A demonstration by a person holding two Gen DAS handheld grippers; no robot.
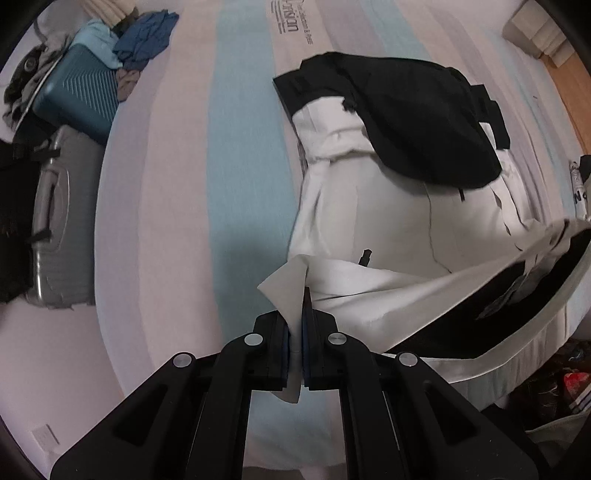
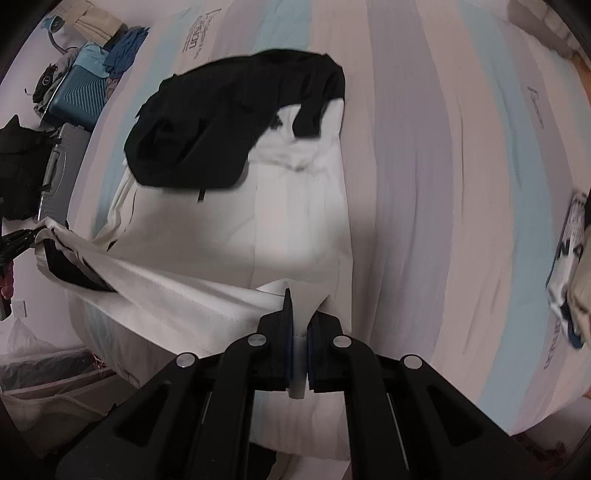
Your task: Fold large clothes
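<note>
Both grippers were clamped on the near hem of the white-and-black jacket [image 1: 369, 206]: the left gripper [image 1: 295, 325] pinched one white corner between its blue pads, the right gripper [image 2: 300, 325] pinched the other, and the hem hung lifted and stretched between them above the striped mattress [image 1: 229, 166]. Beyond the raised edge the rest of the jacket lay flat on the bed, its long axis running away from the grippers, white body nearest and the black hood end farthest, toward the printed lettering [image 1: 288, 18] on the mattress. From the left wrist the garment spread to the right of the pinch, and the dark lining of the raised hem showed; from the right wrist it spread to the left, and the other gripper appeared small at the far end of the taut hem. Only the left view showed the wooden floor [image 1: 569, 92] past the bed's corner. A grey suitcase [image 1: 55, 221] and a teal suitcase [image 1: 81, 96], clothes heaped on it, stood beside the bed.
</note>
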